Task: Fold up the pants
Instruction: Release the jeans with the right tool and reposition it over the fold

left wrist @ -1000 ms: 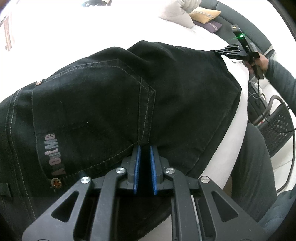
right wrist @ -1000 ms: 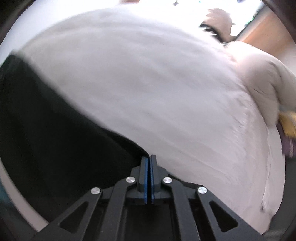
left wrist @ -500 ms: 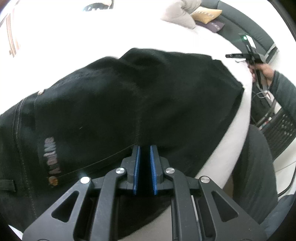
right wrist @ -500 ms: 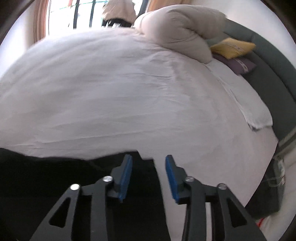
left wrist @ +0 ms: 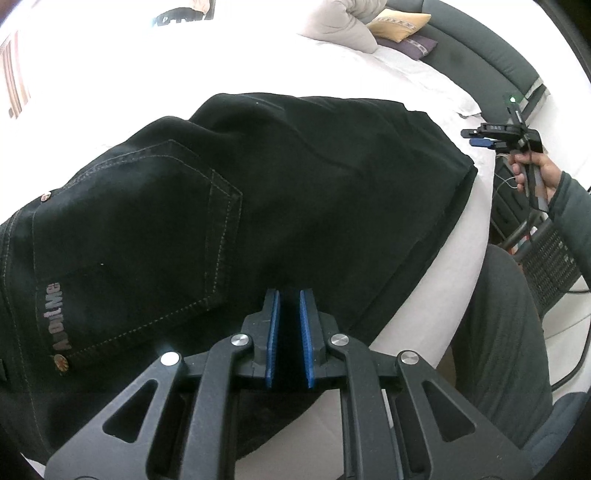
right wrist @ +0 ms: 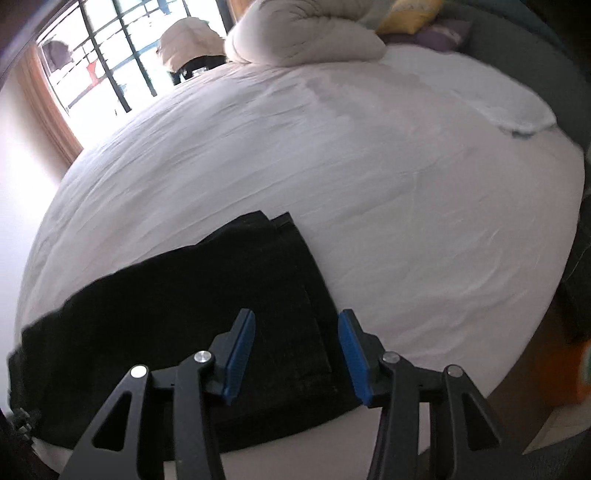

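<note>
pants: black pants (left wrist: 280, 192) lie folded over on the white bed (right wrist: 369, 177), near its front edge; a back pocket with pale stitching and a printed logo faces up at the left in the left wrist view; the leg ends (right wrist: 288, 240) lie stacked at the right end of the bundle.
left hand-held gripper: the left hand-held gripper (left wrist: 289, 306) has its blue pads (left wrist: 272, 332) drawn almost together, with dark cloth of the pants in the narrow gap, pinched at the near edge.
right hand-held gripper: the right hand-held gripper (right wrist: 297, 334) has its jaws about half apart and holds nothing; it hovers over the leg ends without touching them. in the left wrist view it (left wrist: 491, 138) shows off the right end of the pants, held by a hand (left wrist: 535, 170) in a grey sleeve.
bed surroundings: a bunched duvet (right wrist: 303, 37), a yellow pillow (left wrist: 400, 20) and a purple pillow (left wrist: 410, 46) sit at the far side.
</note>
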`<state>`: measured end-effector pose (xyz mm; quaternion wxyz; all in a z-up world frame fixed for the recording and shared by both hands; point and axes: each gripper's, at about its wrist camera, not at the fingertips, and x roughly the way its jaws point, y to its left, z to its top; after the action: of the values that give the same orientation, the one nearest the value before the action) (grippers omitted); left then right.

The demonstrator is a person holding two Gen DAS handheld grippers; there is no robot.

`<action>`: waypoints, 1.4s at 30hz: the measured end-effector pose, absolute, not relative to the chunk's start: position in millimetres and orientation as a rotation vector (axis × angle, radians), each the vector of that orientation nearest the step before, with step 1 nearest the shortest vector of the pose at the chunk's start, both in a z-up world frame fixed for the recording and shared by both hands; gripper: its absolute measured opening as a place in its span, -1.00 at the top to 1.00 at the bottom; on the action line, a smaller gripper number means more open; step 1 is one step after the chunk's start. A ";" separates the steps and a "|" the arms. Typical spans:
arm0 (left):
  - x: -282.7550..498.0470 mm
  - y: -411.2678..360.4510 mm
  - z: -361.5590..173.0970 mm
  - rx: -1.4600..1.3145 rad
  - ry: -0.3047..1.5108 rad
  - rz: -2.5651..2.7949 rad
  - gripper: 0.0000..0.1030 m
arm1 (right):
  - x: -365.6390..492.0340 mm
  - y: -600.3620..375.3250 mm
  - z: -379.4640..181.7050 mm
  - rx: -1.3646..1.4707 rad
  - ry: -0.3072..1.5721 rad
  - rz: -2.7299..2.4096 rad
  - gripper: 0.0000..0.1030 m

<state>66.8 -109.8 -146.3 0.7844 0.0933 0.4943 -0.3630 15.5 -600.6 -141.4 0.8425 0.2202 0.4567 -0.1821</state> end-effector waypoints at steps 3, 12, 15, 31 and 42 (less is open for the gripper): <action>66.4 -110.4 -147.3 0.201 1.069 -0.780 0.79 | -3.3 -618.8 -146.1 0.656 0.934 -0.441 0.03; 70.6 -101.2 -152.1 0.189 1.077 -0.782 0.79 | -47.5 -614.0 -179.1 1.026 0.854 -0.392 0.03; 71.9 -97.9 -152.2 0.186 1.081 -0.785 0.79 | -46.2 -608.3 -188.2 1.060 0.851 -0.397 0.02; 71.9 -95.8 -154.8 0.181 1.079 -0.786 0.79 | -42.9 -604.2 -210.7 1.205 0.758 -0.344 0.71; 73.1 -103.4 -153.0 0.204 1.090 -0.767 0.79 | -56.1 -588.9 -178.4 1.017 0.667 -0.476 0.93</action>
<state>73.1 -103.4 -153.0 0.7813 0.0946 0.5046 -0.3550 -56.1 -588.9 -178.4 0.7943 0.4730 0.3104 -0.2212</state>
